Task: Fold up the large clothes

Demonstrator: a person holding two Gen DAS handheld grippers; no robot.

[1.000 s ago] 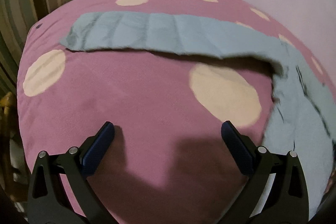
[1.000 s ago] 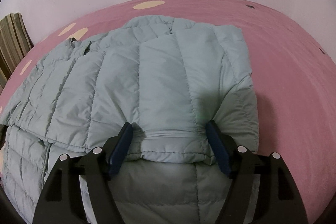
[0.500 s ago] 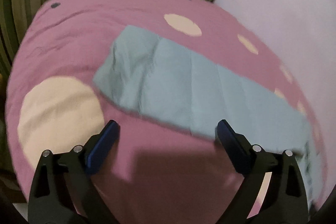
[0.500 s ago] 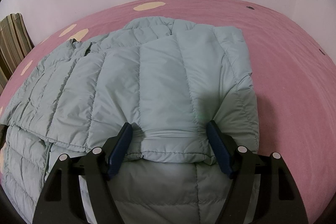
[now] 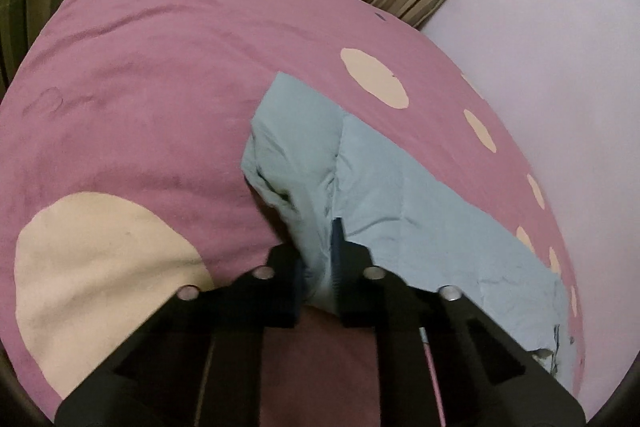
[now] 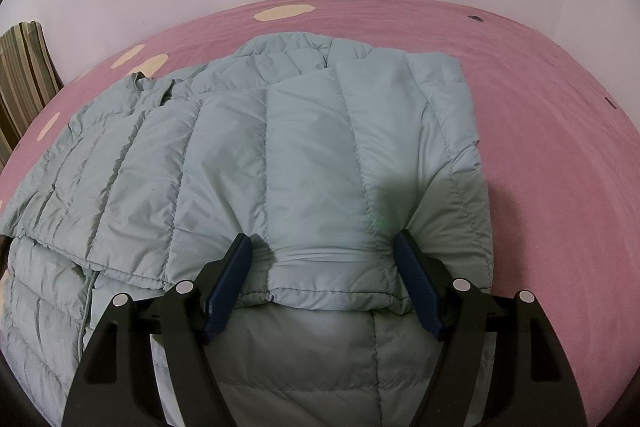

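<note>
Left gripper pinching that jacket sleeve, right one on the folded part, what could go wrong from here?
1. The left gripper is shut on only a bunched edge of the sleeve, so the slick fabric may slip out when pulled.
2. The right gripper stands open, its fingers pressing the folded flap without clamping; a hard tug on the sleeve could drag the jacket and undo that fold.

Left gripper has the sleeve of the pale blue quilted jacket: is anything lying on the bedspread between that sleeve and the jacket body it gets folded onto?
Nothing visible. The left gripper is shut on the pale blue sleeve; around it only bare pink spotted bedspread shows. The jacket body carries nothing loose.
</note>
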